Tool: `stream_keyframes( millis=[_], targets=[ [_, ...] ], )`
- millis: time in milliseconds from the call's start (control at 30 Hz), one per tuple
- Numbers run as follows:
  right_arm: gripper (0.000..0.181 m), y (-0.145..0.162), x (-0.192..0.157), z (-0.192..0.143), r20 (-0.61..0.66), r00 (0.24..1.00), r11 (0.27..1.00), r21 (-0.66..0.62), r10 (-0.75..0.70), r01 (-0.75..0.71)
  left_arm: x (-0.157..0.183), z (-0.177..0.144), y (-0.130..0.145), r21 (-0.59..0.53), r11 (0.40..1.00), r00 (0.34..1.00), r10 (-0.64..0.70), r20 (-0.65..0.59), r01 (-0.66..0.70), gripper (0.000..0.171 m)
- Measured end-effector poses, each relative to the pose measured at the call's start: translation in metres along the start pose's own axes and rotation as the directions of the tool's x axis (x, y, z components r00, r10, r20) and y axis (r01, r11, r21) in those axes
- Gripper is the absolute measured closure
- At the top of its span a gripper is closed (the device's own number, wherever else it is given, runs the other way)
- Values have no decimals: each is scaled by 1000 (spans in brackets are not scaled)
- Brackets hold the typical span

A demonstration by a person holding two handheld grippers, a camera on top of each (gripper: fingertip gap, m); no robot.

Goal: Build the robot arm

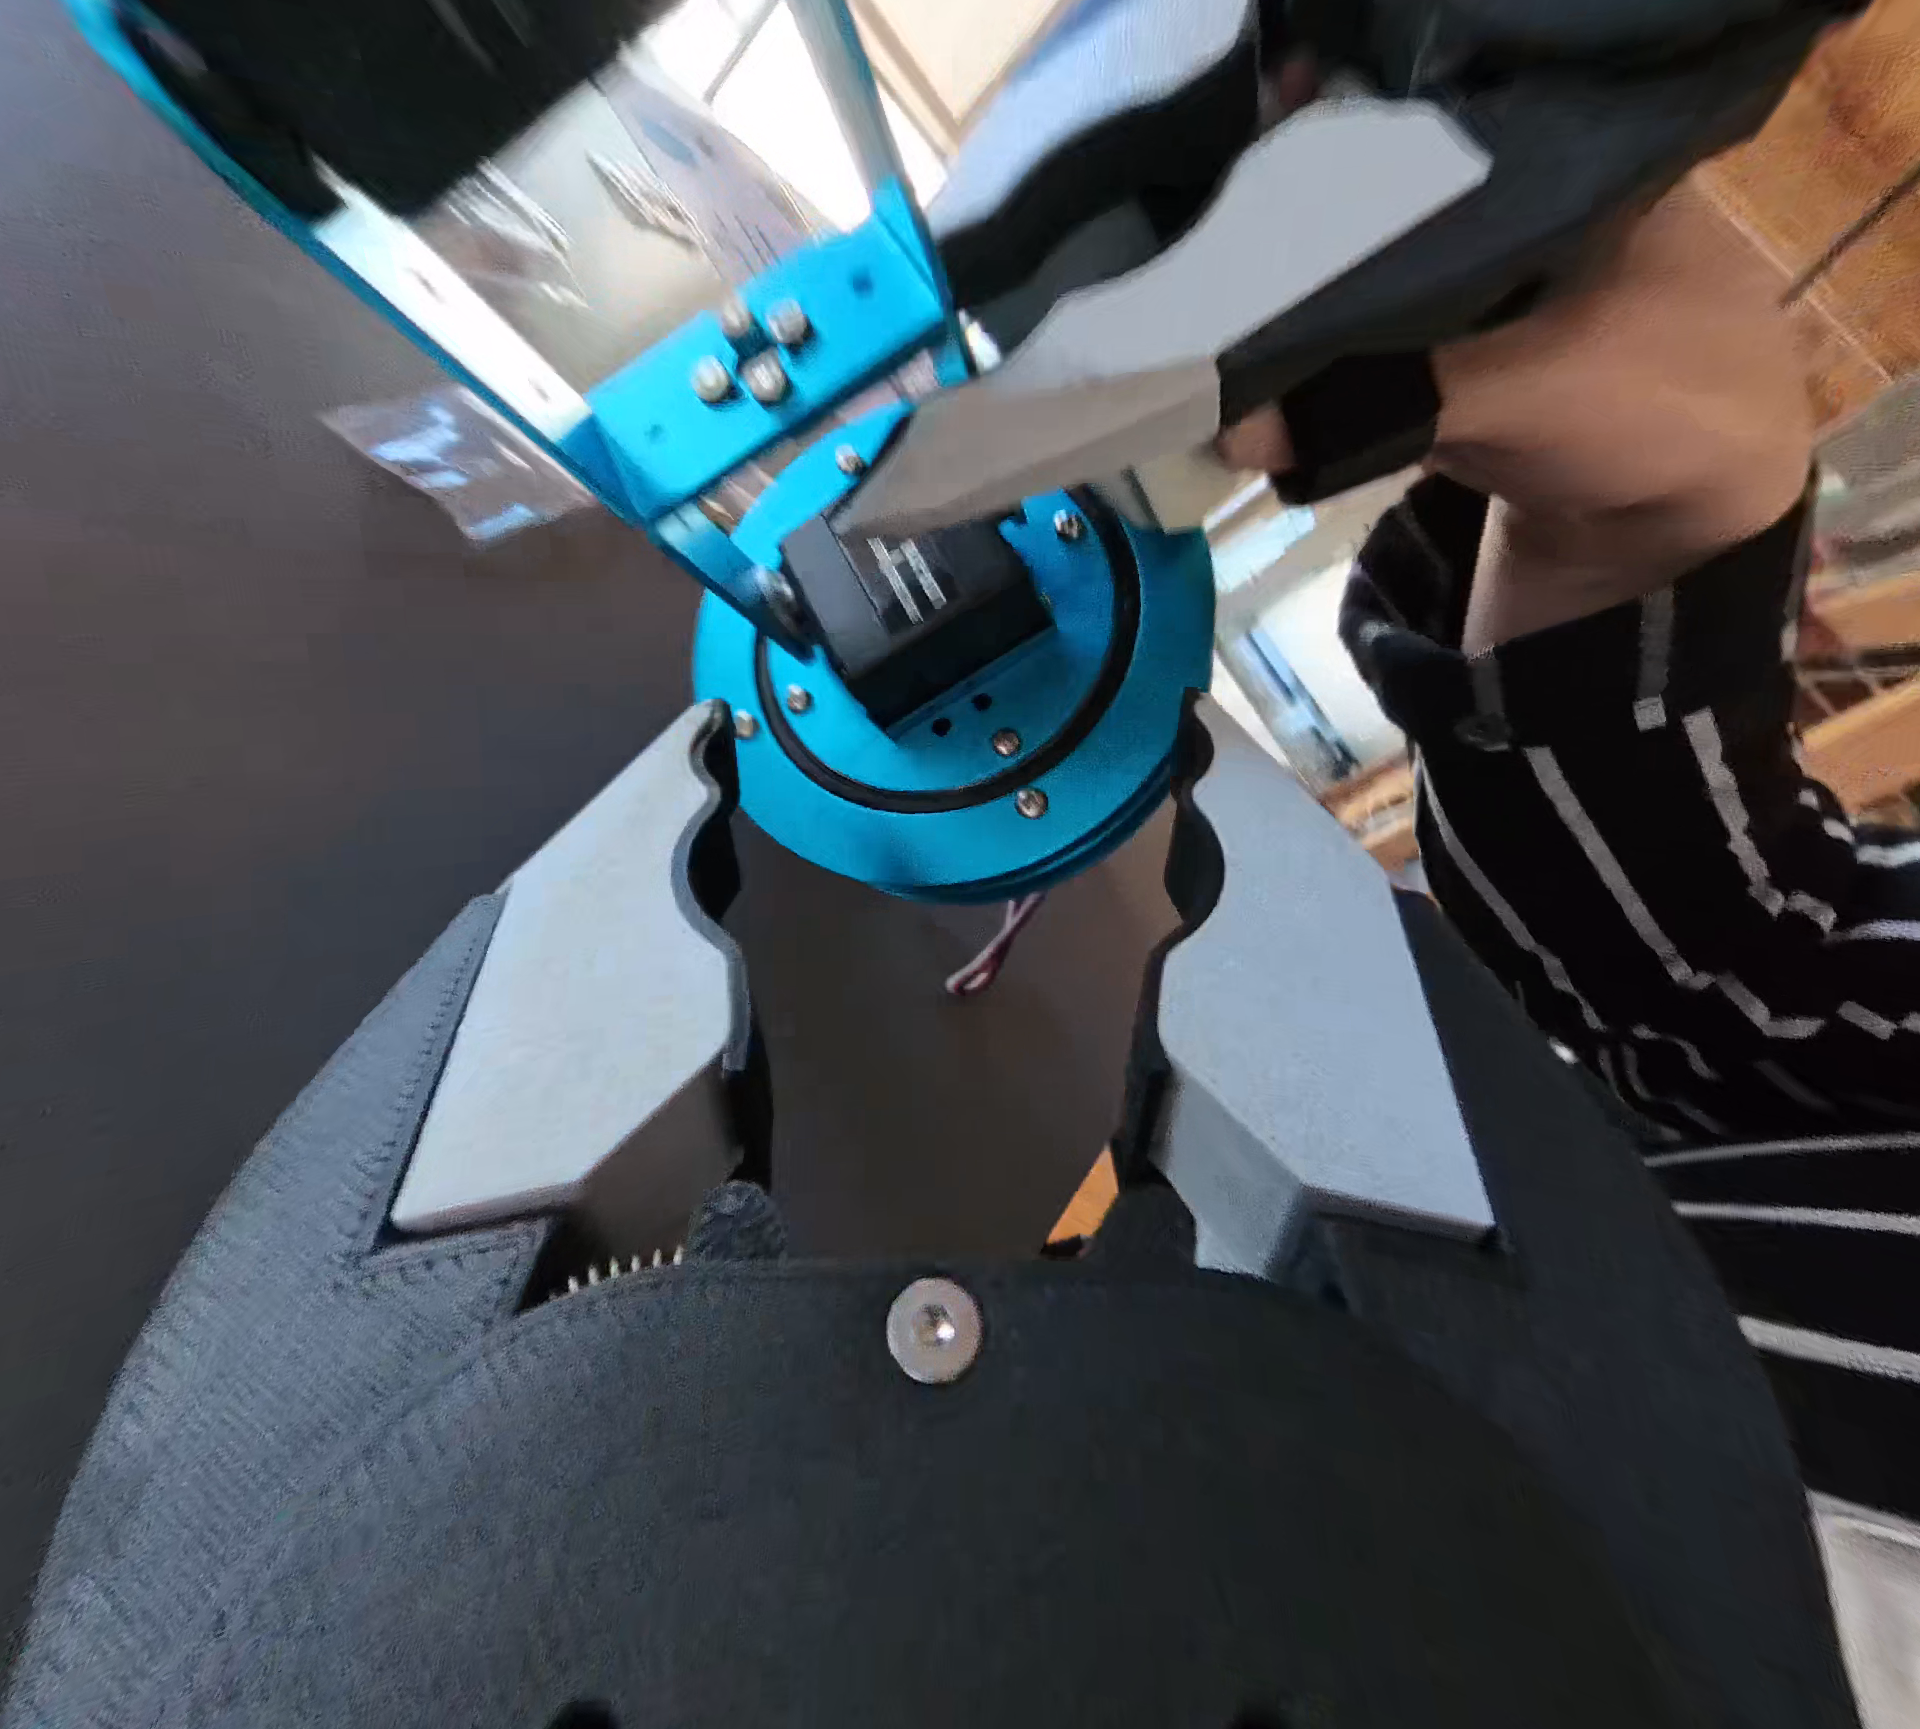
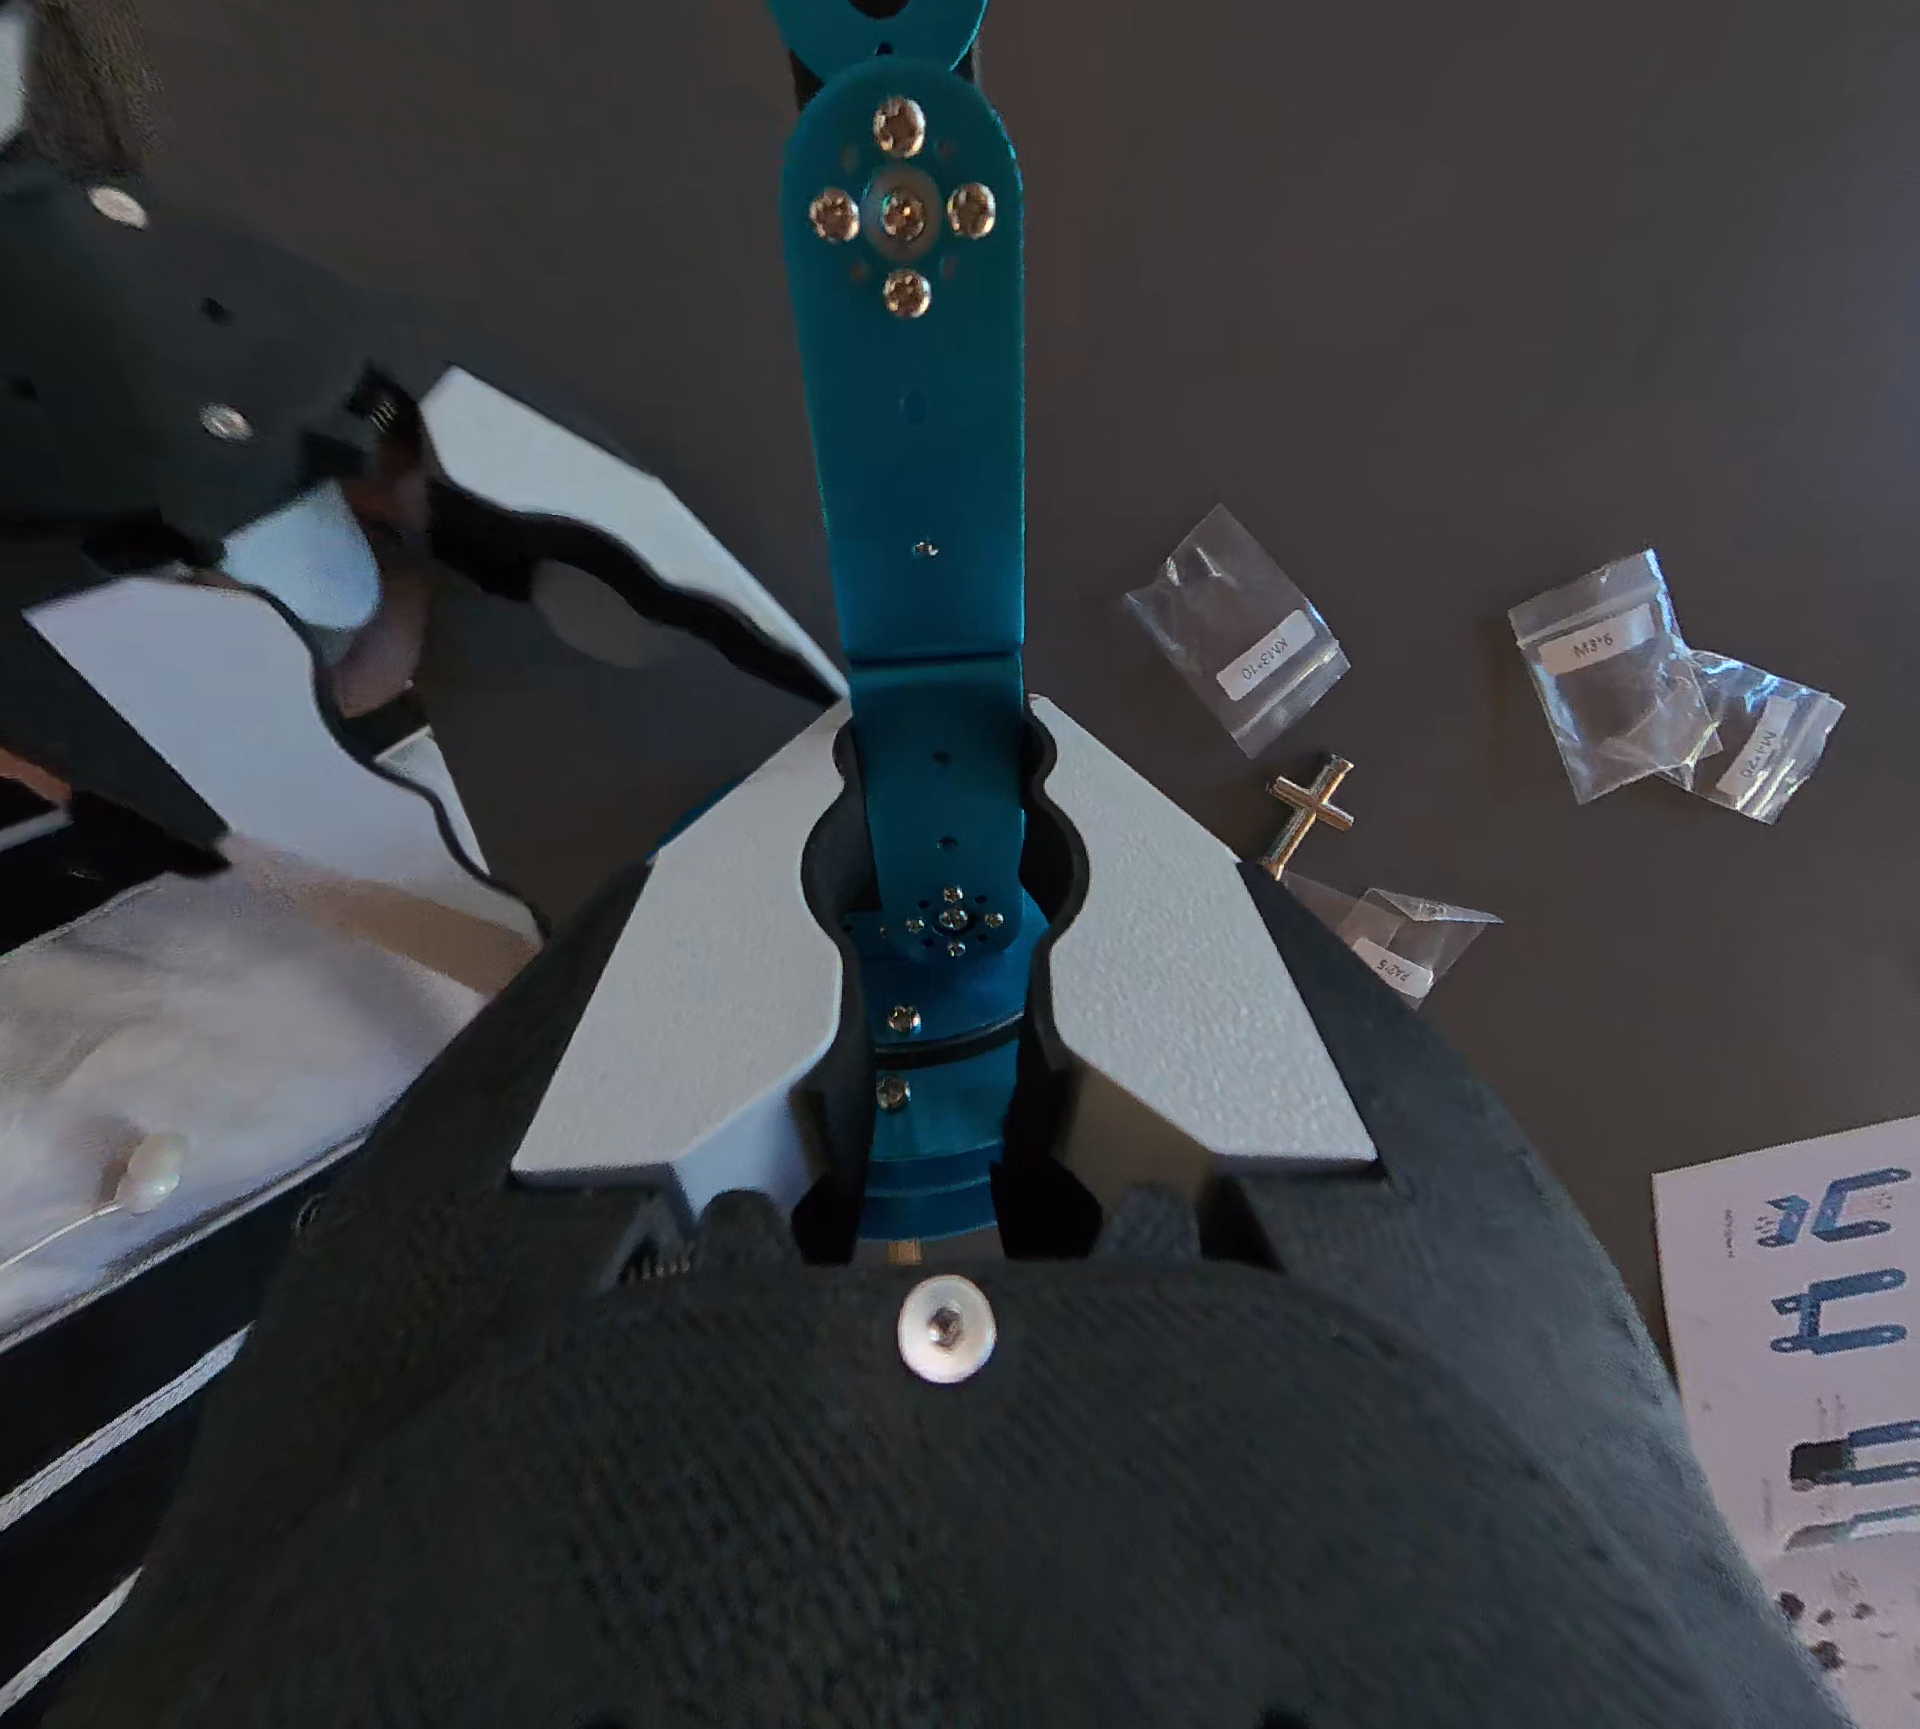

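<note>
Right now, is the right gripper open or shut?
Shut: the right gripper has both white fingers pressed against the blue metal bracket assembly, which stands between them.

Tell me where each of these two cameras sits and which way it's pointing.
Left wrist view: rides on the left tongs, looking along their open fingers at the blue metal arm's round base; a striped sleeve and the right tongs show.
Right wrist view: rides on the right tongs, looking down at a dark table with small plastic bags; they clamp the arm.
Shared: the blue arm and both tongs.
</note>
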State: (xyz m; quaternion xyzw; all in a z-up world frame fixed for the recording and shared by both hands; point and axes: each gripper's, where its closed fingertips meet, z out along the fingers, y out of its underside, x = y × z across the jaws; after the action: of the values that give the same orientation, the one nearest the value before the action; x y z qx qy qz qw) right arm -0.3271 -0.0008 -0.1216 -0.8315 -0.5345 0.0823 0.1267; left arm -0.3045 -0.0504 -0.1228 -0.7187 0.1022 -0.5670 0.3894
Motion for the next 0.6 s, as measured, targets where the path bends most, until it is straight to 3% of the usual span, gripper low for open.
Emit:
stream_keyframes(
  millis=[200, 600],
  targets=[
    [158, -3, -3, 8, -3, 1000, 997, -69, -22, 22, -23, -28, -25, 85, 996, 999, -15, 50, 11, 90],
    [158, -8, -3, 24, -5, 999, 977, -212, -32, 30, -37, -98, -31, 184, 983, 994, -32, 103, 13, 94]
  ],
)
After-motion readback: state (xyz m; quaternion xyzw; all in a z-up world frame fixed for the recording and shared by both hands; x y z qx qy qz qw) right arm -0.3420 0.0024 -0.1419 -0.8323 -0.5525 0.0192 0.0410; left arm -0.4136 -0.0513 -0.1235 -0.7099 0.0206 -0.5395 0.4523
